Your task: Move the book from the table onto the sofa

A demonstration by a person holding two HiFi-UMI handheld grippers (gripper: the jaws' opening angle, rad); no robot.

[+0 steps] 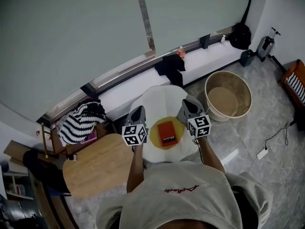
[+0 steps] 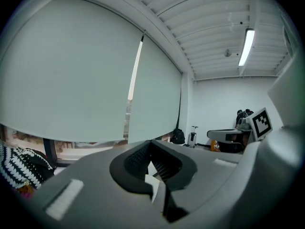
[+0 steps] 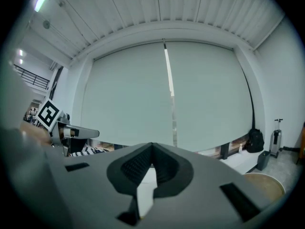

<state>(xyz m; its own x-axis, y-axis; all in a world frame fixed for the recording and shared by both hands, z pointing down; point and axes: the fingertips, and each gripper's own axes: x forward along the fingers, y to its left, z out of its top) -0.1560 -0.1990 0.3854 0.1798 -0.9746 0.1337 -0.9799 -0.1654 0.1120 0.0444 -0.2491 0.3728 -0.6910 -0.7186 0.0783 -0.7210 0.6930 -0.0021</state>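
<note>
two grippers, both closed and empty. in their own views the left gripper (image 1: 137,114) and the right gripper (image 1: 190,108) each show ribbed pads pressed together with nothing between them. both point roughly level at the blind (image 1: 71,32), not at any object.

item under inspection: the book (image 1: 167,133), red, lies flat on a round yellow cushion (image 1: 153,133). the cushion rests on a white rounded seat, taken here to be the sofa (image 1: 164,101); that identification is a judgement. in the head view the left gripper stands at the book's 9 o'clock and the right gripper at its 3 o'clock. neither touches it.

the table (image 1: 95,166), a wooden top, lies at the book's 8 o'clock, well apart, and the book is not on it.

progress: the transfer appears complete. the book is off the table, it is set down on the seat, and neither gripper holds it. on this reading nothing is left but to draw the hands away.

reservation: the person's torso hides the near edge of the seat, so how the cushion is supported there cannot be confirmed.
</note>
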